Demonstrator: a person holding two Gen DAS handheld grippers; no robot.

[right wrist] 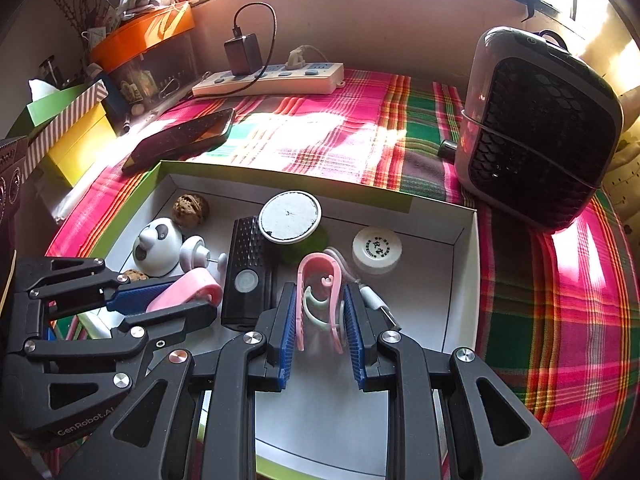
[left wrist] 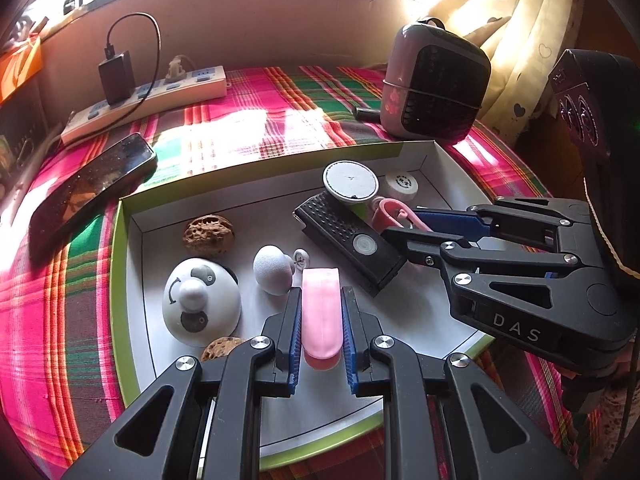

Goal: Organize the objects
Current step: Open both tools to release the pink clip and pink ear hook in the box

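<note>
Left jaws: the left gripper (left wrist: 321, 312) is clenched on a pink clip (left wrist: 321, 312), both blue pads pressed against its long sides, over the near edge of the box (left wrist: 132, 268).
Right jaws: the right gripper (right wrist: 320, 316) is clamped on a pink hook-shaped piece (right wrist: 319, 280), its two thin legs running down between the pads, a pale green curl nested inside it.
Step in hand: both pieces look gripped above the box floor; I judge this the placing stage of tidying things into the box, or else lifting them from it. Which, I cannot tell.
Next move: if placing, each hand needs a bare patch of floor; the near right corner looks freest.
Pink clip, look: smooth, glossy, rounded at the near end, flat-sided.
Around the jaws: black remote (right wrist: 248, 276) between the two grippers, white round lid (right wrist: 377, 249) toward the far right corner, panda-faced dome (left wrist: 201, 302) and walnut (left wrist: 208, 235) along the left edge.
Beyond the box: phone (left wrist: 92, 188) on the plaid cloth (left wrist: 256, 92).
</note>
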